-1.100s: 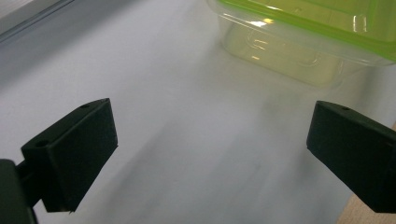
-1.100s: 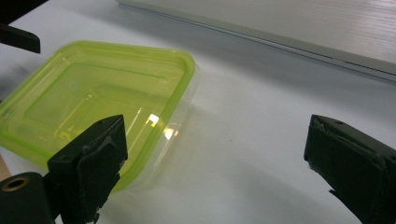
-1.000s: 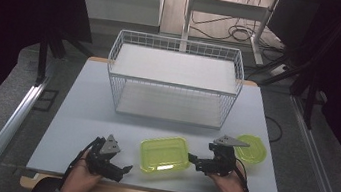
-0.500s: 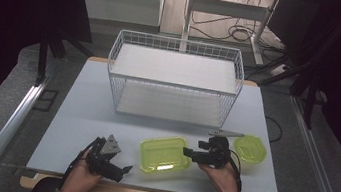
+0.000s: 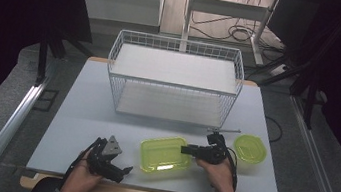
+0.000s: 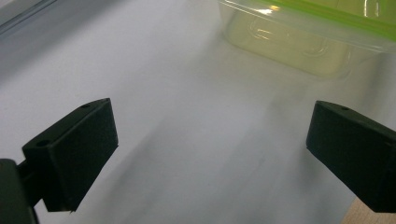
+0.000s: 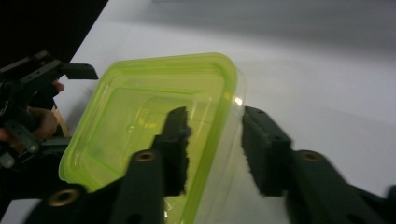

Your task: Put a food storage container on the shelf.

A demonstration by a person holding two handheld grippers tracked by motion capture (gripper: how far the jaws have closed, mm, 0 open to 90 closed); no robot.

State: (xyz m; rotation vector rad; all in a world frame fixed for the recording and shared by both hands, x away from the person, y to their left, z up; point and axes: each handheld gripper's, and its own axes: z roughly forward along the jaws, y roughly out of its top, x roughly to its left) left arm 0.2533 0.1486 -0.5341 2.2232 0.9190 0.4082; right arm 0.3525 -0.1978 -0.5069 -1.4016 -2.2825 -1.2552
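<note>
One rectangular green container (image 5: 164, 154) sits on the worktop (image 5: 80, 113) near its front edge, in front of the wire basket (image 5: 172, 83). Its right rim lies between the jaws of the right tongs (image 7: 212, 140), which straddle it partly spread (contact cannot be confirmed). A round green lid (image 5: 250, 148) lies just right. The left tongs (image 6: 210, 144) rest wide apart, gripping nothing, beside the container.

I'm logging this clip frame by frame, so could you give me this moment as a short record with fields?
surface: white table
right gripper: jaws astride the near rim of the square green container, not yet closed
left gripper: open, low over bare table, beside the container
round green container: right of the right hand
wire basket: at the back, nothing inside
</note>
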